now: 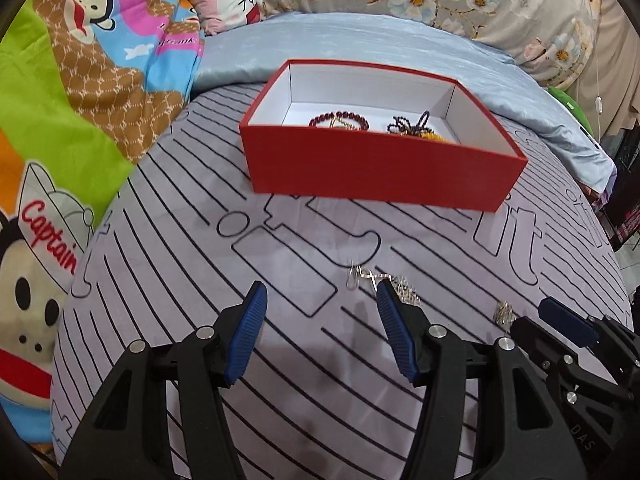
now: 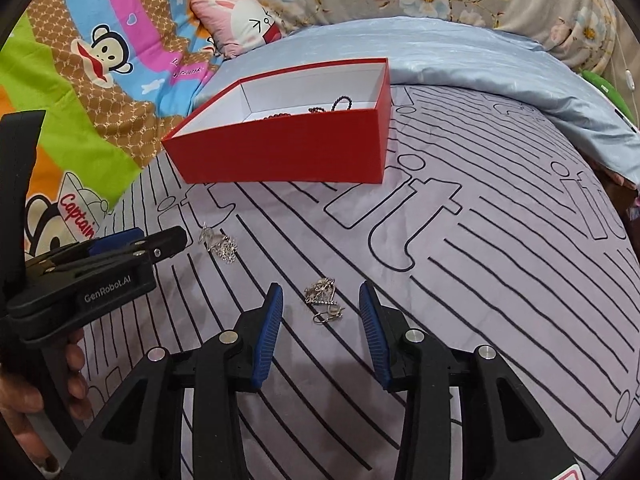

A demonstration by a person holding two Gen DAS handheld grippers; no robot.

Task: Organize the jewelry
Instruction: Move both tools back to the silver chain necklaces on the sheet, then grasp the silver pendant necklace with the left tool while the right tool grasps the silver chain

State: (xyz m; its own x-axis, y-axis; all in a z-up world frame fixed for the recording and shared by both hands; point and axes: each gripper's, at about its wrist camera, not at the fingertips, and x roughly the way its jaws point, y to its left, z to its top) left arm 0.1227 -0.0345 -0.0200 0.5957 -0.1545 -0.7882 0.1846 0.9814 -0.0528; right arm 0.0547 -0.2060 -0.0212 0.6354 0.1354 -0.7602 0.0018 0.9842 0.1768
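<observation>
Right gripper (image 2: pixel 320 296) with jaws apart, empty, straddling a silver earring (image 2: pixel 325 300) on the striped bedsheet (image 2: pixel 500 264); left gripper (image 1: pixel 322 294) likewise gaping over bare sheet, a second silver earring (image 1: pixel 394 286) just beside its right finger. Farther up the bed, toward the pillows, a red box (image 1: pixel 376 172) holding beaded bracelets (image 1: pixel 340 121).

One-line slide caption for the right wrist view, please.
Right gripper with open jaws over a silver earring on the striped bedsheet, red box beyond.

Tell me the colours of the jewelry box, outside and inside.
The box is red outside and white inside, clearest in the left wrist view.
</observation>
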